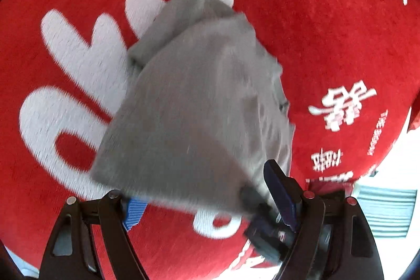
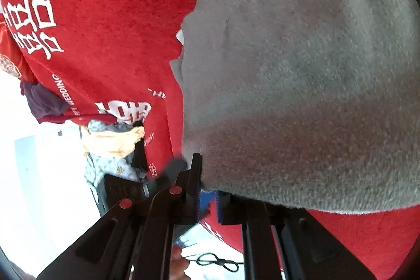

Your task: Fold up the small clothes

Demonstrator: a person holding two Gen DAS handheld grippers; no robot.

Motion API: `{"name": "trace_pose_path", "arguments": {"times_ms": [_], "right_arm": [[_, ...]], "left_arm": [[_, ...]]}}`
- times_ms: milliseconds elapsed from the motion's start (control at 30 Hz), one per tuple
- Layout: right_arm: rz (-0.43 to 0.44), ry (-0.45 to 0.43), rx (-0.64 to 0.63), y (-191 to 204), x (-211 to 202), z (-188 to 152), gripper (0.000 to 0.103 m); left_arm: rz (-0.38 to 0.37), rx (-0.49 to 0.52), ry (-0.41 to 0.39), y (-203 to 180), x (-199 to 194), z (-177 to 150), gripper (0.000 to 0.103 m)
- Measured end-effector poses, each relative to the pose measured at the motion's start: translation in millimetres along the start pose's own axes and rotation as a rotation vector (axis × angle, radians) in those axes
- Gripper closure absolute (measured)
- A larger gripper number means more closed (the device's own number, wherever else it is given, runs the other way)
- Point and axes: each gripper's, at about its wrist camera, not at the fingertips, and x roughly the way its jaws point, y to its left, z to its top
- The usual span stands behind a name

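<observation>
A small grey garment (image 1: 194, 101) hangs lifted over a red blanket (image 1: 315, 30) with large white characters. In the left wrist view it is blurred, and its near edge lies across the gap between my left gripper's (image 1: 207, 190) fingers. That gripper stands wide open, its blue pads (image 1: 134, 211) apart from the cloth. A dark blue part, seemingly my right gripper (image 1: 267, 230), meets the garment's lower right corner. In the right wrist view the grey garment (image 2: 302, 83) fills the upper right. My right gripper (image 2: 208, 198) is shut on its near edge.
The red blanket (image 2: 105, 17) ends at the left over a bright white floor (image 2: 39, 188). A pile of mixed clothes (image 2: 113, 148) and a purple garment (image 2: 44, 101) sit at that edge. A hand (image 2: 178, 264) and a black cord (image 2: 218, 261) show below. A pale striped thing (image 1: 386, 211) lies at the right.
</observation>
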Motion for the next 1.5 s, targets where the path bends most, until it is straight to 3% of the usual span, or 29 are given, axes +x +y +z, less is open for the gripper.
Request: {"name": "trace_pose_path", "arguments": {"times_ms": [167,267,333,433,467,567,633,667,700,867,1000,1200,1500], "right_arm": [[-0.043,0.043,-0.029,-4,8,-9,0.094],[-0.079,0.081,-0.062,-3,12,-13,0.094],[-0.097,0.114,-0.086,-2,10,-14,0.094],[-0.168,0.173,-0.165,5,3,-16,0.090],[-0.205,0.189,-0.208,9,-2,-16,0.090],[-0.296,0.209,-0.299,18,-18,-14,0.087],[-0.342,0.194,-0.328,25,-31,-6,0.070],[-0.354,0.184,-0.335,27,-37,-1,0.051],[-0.363,0.167,-0.346,32,-42,5,0.044],[-0.392,0.131,-0.397,59,-42,42,0.044],[-0.435,0.176,-0.459,84,-18,67,0.044],[-0.491,0.240,-0.535,111,18,78,0.043],[-0.522,0.289,-0.536,121,44,84,0.043]], "left_arm": [[0.081,0.050,-0.035,-8,10,11,0.021],[0.138,0.088,-0.044,-13,15,14,0.038],[0.173,0.114,-0.047,-15,17,15,0.058],[0.235,0.158,-0.055,-17,19,18,0.081],[0.266,0.186,-0.061,-19,19,18,0.084],[0.335,0.289,-0.078,-27,19,13,0.087],[0.389,0.384,-0.093,-36,20,7,0.088],[0.413,0.432,-0.102,-40,21,3,0.088],[0.438,0.482,-0.107,-45,22,0,0.088],[0.470,0.558,-0.108,-52,22,-4,0.088],[0.464,0.546,-0.098,-53,21,-1,0.088],[0.456,0.522,-0.086,-52,20,0,0.088],[0.436,0.502,-0.078,-51,20,2,0.088]]}}
